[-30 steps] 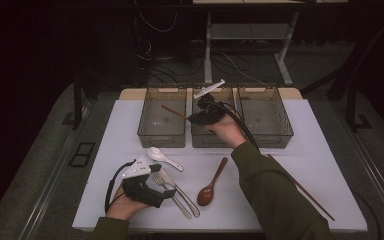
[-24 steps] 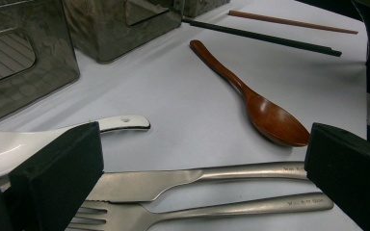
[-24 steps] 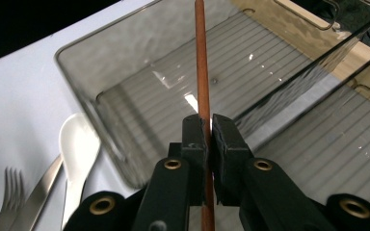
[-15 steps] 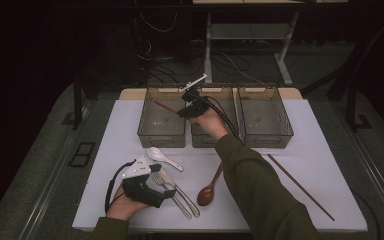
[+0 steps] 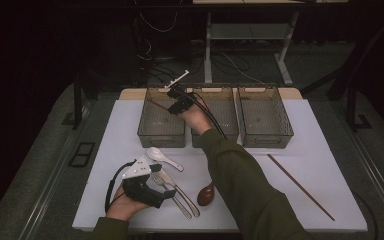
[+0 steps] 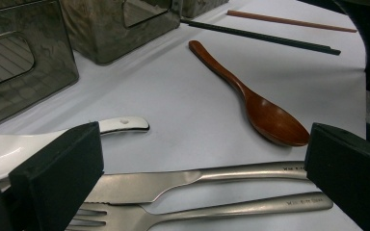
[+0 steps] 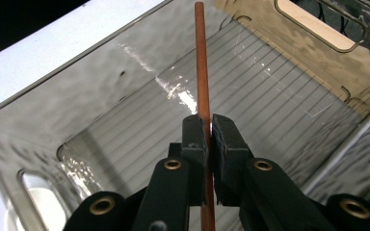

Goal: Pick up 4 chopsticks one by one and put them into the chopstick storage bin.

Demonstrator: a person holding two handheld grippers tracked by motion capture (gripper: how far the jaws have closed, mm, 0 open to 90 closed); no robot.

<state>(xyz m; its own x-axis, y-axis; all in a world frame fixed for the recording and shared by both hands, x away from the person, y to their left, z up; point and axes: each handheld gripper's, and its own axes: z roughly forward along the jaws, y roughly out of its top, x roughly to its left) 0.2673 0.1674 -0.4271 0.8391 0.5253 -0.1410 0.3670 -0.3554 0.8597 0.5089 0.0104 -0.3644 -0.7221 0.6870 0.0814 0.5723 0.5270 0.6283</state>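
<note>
Reddish-brown wooden chopstick (image 7: pixel 202 72) is pinched between the right gripper (image 7: pixel 208 130) jaws, extending ahead over the clear ribbed plastic bin (image 7: pixel 125 72); left gripper (image 6: pixel 197 183) jaws stand spread.

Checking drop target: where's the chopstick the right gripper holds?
The chopstick is pinched in the right gripper, over the leftmost bin in the high view.

The surroundings are left dark while the white table (image 5: pixel 105 150) is lit from above. Glare is seen on the bin (image 7: pixel 139 86) floor; nearby jaws are blurred.
</note>
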